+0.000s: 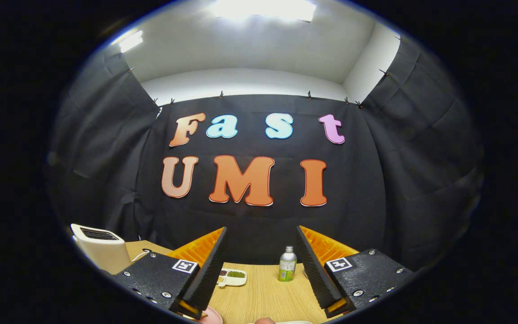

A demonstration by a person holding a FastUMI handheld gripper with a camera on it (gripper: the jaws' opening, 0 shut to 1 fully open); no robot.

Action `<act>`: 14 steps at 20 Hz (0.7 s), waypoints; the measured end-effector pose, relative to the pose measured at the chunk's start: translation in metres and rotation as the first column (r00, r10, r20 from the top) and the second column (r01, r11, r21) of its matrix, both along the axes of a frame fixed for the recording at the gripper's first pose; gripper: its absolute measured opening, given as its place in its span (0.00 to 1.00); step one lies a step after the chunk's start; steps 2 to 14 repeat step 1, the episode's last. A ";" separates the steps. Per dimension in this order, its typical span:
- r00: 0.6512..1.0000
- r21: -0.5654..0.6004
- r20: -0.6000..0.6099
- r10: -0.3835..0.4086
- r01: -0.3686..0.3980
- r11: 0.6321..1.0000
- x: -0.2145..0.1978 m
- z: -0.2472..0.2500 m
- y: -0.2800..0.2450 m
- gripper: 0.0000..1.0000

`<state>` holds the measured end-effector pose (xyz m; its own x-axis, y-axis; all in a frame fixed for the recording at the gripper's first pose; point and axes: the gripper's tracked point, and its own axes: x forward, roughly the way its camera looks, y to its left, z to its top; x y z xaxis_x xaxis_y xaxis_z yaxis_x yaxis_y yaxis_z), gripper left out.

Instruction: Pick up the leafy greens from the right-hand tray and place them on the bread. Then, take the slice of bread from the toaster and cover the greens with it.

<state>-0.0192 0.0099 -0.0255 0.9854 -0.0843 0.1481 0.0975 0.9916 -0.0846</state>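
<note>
The gripper (259,270) is held above the table (263,292), fingers spread wide and empty, evidently ahead of any approach. Leafy greens (236,274) lie in the tray (232,282) beyond; the toaster (101,252) stands far left.

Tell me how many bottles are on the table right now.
1. The bottle stands upright on the wooden table, beyond the open gripper and nearer its right finger. More could be hidden behind the gripper body.
</note>
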 end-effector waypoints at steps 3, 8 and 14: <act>1.000 0.002 -0.002 0.004 -0.004 1.000 0.001 0.000 0.001 0.88; 1.000 0.002 -0.002 0.004 -0.004 1.000 0.001 0.000 0.001 0.88; 1.000 0.002 -0.002 0.004 -0.004 1.000 0.001 0.000 0.001 0.88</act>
